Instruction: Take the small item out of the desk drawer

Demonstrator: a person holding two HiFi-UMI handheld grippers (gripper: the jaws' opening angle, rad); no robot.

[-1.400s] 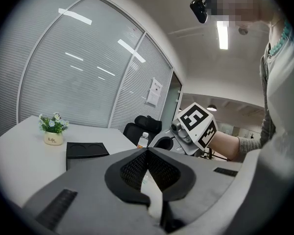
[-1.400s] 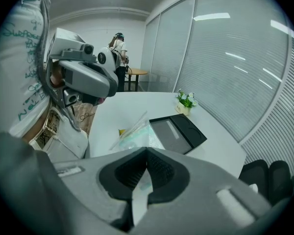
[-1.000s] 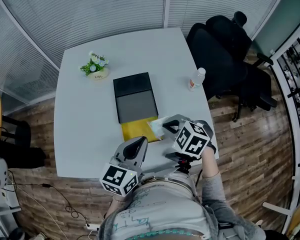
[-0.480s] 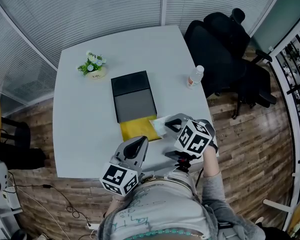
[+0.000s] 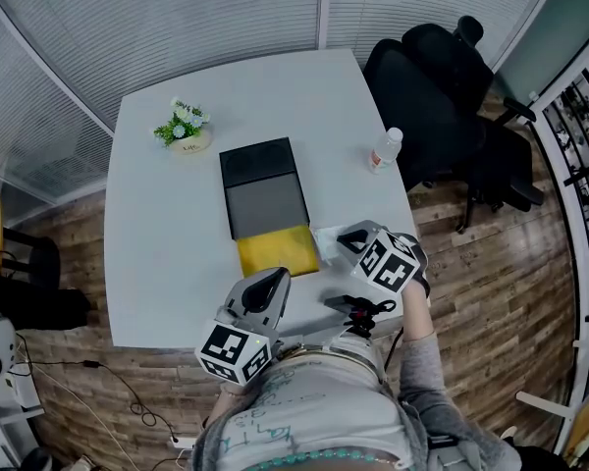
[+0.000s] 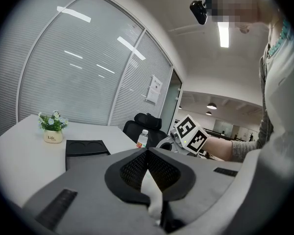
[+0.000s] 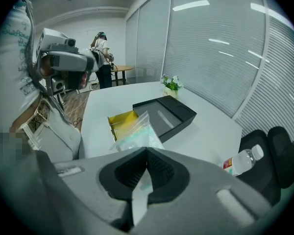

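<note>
A black desk organizer (image 5: pixel 263 188) lies on the white table (image 5: pixel 167 234), its yellow drawer (image 5: pixel 278 251) pulled out toward me. In the right gripper view the drawer (image 7: pixel 120 123) looks empty. My right gripper (image 5: pixel 344 239) is shut on a small clear plastic bag (image 5: pixel 326 235) with pale green contents, just right of the drawer and low over the table. The bag (image 7: pixel 137 137) sticks out past the closed right gripper (image 7: pixel 147 152). My left gripper (image 5: pixel 273 279) hovers at the table's front edge; in its own view the left gripper (image 6: pixel 147 152) is shut with nothing in it.
A small potted plant (image 5: pixel 186 129) stands at the table's far left. A water bottle (image 5: pixel 384 152) stands near the right edge. Black office chairs (image 5: pixel 442 106) sit beyond the table's right side. Glass walls with blinds (image 5: pixel 177 18) run behind.
My right gripper has carried the bag to the right and lower, from over the drawer's right corner to beside it. The left gripper has stayed put.
</note>
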